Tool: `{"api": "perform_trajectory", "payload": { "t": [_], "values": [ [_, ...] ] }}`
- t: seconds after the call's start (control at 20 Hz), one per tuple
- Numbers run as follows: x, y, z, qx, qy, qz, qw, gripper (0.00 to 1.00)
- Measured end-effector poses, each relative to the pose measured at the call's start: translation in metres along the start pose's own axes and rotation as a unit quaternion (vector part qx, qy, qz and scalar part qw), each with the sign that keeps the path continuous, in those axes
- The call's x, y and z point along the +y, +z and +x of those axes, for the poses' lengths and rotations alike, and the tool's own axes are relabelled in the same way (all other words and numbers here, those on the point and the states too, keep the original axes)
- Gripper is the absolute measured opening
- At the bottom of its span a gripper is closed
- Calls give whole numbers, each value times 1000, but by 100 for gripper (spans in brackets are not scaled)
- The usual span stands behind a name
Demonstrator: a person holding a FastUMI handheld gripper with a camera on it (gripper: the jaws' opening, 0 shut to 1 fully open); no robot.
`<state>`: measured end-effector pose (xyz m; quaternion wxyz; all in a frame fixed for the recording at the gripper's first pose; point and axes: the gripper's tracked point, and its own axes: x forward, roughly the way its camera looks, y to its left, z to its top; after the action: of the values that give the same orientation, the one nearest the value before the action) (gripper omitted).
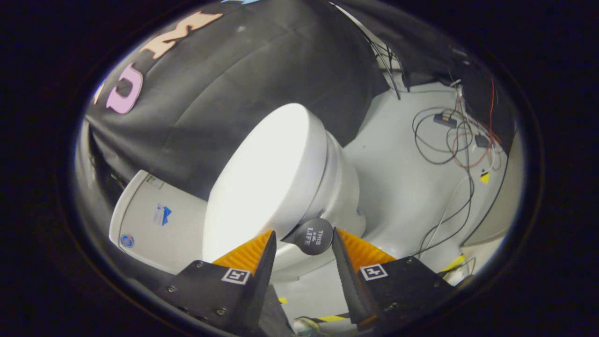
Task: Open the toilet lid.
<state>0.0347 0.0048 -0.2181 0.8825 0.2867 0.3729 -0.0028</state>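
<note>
Fingers of my gripper (303,243) stood apart, with a round dark tab (313,236) sitting between their tips; I could not tell whether either finger touched it, and neither looked pressed against it. That tab stuck out from the front edge of the toilet lid (262,178), which lay just ahead of my fingers and stretched away from them, white and brightly lit, closed down over the seat. Under the lid I saw the rim and the bowl (344,187), curving off to the right of my fingers. Beyond the lid, to the left, stood the white tank (154,220), carrying a few small stickers. Farther off to the right, the pale floor (398,154) held a tangle of loose cables (456,140) with a couple of small dark boxes among them. Black cloth (234,70) hung behind the toilet.
</note>
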Motion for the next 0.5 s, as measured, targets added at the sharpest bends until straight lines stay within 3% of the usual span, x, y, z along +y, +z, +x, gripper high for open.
{"api": "perform_trajectory", "payload": {
  "t": [0.05,0.15,0.35,0.5],
  "values": [
    [-12,2,4,-1,-11,14,1000,56],
    [-10,9,6,-10,3,63,998,29],
    [-7,7,6,-8,36,95,995,13],
    [3,7,12,0,67,95,993,13]
  ]
}}
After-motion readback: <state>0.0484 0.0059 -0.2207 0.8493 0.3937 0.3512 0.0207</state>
